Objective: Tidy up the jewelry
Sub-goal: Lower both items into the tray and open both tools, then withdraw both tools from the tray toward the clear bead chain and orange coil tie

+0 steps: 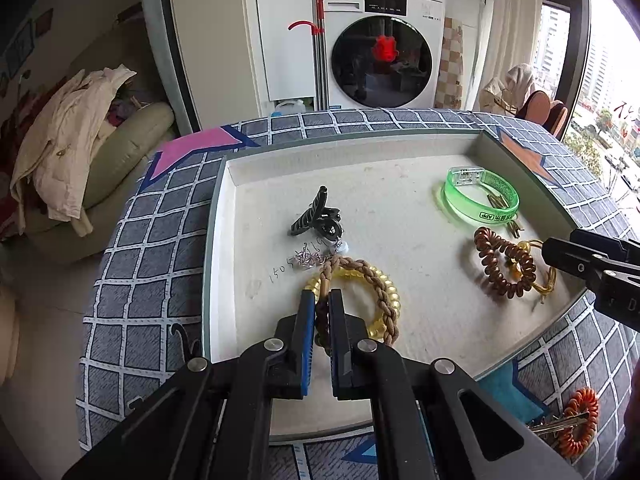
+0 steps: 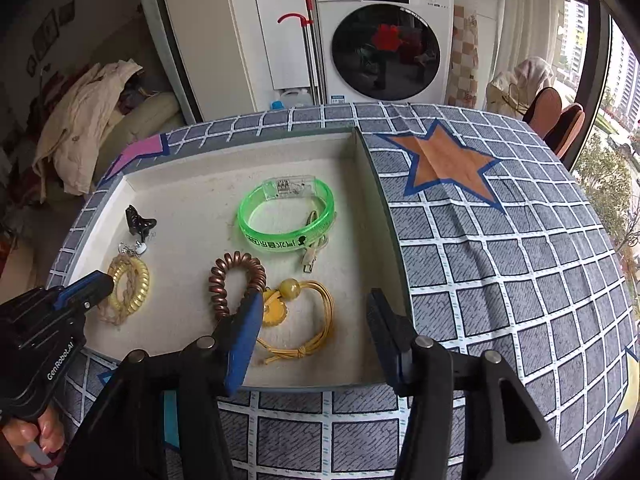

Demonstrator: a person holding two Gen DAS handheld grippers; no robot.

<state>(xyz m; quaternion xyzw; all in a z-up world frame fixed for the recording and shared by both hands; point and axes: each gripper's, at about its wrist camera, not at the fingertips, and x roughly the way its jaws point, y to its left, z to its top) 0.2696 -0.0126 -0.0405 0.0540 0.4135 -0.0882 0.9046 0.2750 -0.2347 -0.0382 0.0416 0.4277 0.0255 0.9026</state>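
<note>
Mostly sorted into shallow white tray (image 1: 224,208). Left gripper (image 1: 322,300) fingers clenched on braided tan cord band (image 1: 384,292); right gripper (image 2: 316,308) released, wide. Orange coil tie (image 1: 580,420) still out on table.

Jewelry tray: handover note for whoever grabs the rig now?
Left gripper: shut on the braided band, which lies over the yellow coil tie in the tray.
Right gripper: open, empty, above the yellow cord bracelet.
Also in the tray: green bangle, brown coil tie, black hair claw.
Done: nothing visibly sorted.
Left: an orange coil with keys sits outside on the cloth.
</note>
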